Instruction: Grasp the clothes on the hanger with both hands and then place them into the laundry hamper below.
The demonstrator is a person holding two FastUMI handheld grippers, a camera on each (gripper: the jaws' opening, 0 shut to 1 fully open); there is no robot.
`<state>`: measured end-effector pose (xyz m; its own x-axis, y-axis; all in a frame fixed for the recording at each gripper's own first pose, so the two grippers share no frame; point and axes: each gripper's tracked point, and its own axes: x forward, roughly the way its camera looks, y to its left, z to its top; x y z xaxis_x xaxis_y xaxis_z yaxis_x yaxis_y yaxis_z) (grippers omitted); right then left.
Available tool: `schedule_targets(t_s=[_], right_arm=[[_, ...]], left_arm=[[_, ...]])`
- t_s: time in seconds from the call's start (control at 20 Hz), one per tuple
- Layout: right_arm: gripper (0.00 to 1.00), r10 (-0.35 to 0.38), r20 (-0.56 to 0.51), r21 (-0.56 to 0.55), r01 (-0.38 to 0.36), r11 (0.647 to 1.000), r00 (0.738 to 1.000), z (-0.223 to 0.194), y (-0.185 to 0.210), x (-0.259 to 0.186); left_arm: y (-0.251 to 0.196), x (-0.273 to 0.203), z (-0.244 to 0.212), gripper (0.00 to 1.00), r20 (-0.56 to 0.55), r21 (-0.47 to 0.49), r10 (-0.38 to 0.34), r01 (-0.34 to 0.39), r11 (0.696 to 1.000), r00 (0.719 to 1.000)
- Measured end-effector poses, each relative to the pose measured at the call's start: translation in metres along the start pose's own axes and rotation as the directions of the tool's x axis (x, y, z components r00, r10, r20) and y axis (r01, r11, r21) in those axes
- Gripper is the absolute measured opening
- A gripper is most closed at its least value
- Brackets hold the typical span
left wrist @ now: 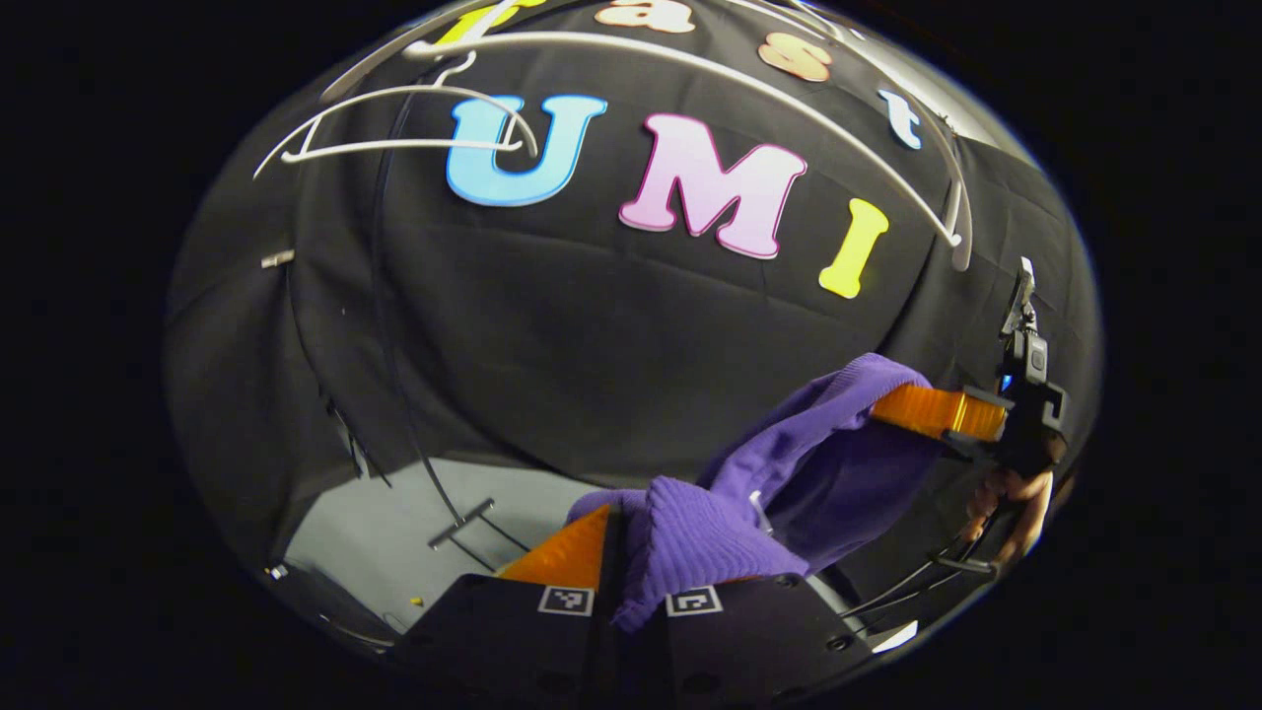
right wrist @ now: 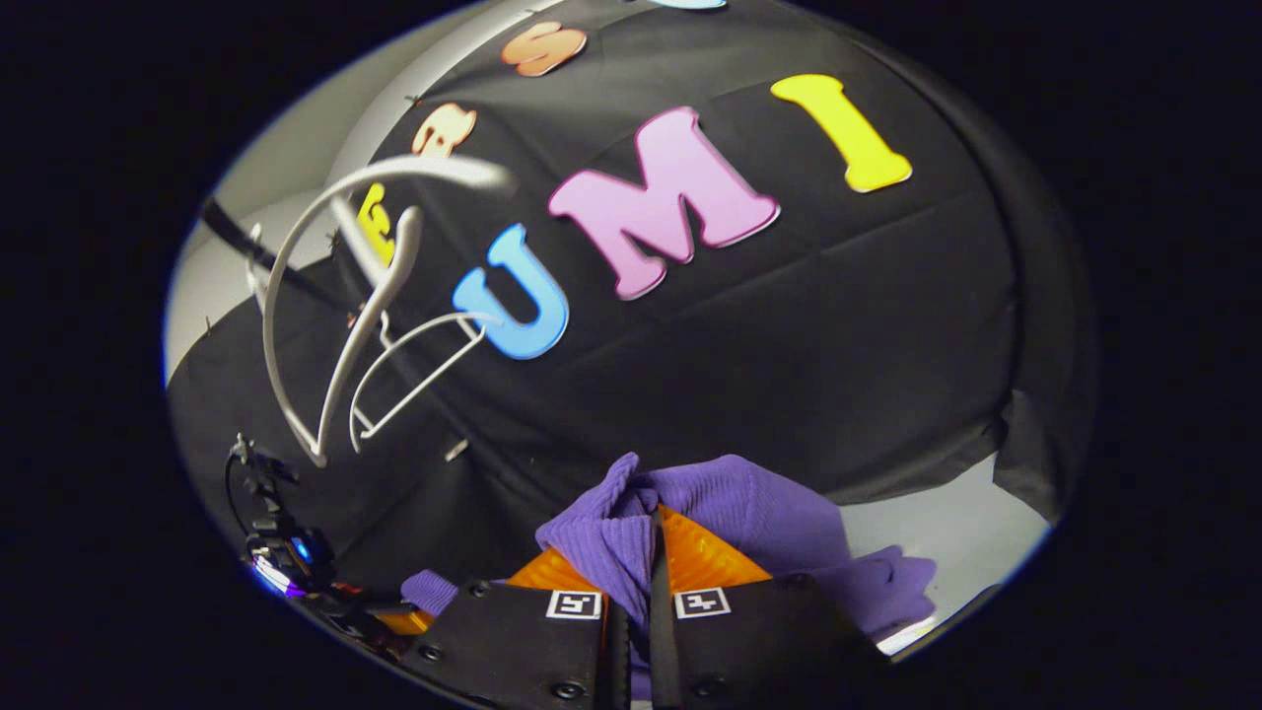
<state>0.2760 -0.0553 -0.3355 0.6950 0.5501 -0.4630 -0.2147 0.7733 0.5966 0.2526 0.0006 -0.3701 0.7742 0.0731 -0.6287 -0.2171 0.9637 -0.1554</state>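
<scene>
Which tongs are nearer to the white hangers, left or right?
Left, it seems. The white hangers hang above-left of the left tongs; the right tongs sit farther right, both shut on the purple garment.

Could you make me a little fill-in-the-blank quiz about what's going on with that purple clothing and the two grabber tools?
1. The purple garment is pinched by ____ grippers at once.
2. The left gripper is ____ on the garment.
3. The white hanger now carries ____ clothing.
4. The right gripper holds a fold of ____ knit fabric.

Missing words: two; shut; no; purple
</scene>
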Motion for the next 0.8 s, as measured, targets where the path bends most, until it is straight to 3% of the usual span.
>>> schedule_targets(t_s=[0.2,0.4,0.65,0.8], right_arm=[[0.13,0.095,-0.225,-0.021,-0.103,0.994,0.97,-0.084,0.047,-0.006],[0.12,0.047,-0.39,-0.077,-0.083,0.994,0.92,-0.145,0.06,-0.019],[0.12,0.01,-0.478,-0.087,-0.058,0.995,0.878,-0.178,0.059,-0.027],[0.13,0.014,-0.484,-0.097,-0.07,0.993,0.875,-0.179,0.06,-0.028]], left_arm=[[-0.003,-0.003,-0.031,0.14,-0.074,-0.008,-0.009,0.009,1.0,0.997],[0.008,-0.002,-0.067,0.14,-0.19,0.011,0.021,-0.019,1.0,0.981],[0.021,-0.007,-0.101,0.14,-0.289,-0.054,0.008,-0.025,0.998,0.957],[0.022,-0.008,-0.103,0.12,-0.292,-0.079,0.002,-0.026,0.997,0.956]])
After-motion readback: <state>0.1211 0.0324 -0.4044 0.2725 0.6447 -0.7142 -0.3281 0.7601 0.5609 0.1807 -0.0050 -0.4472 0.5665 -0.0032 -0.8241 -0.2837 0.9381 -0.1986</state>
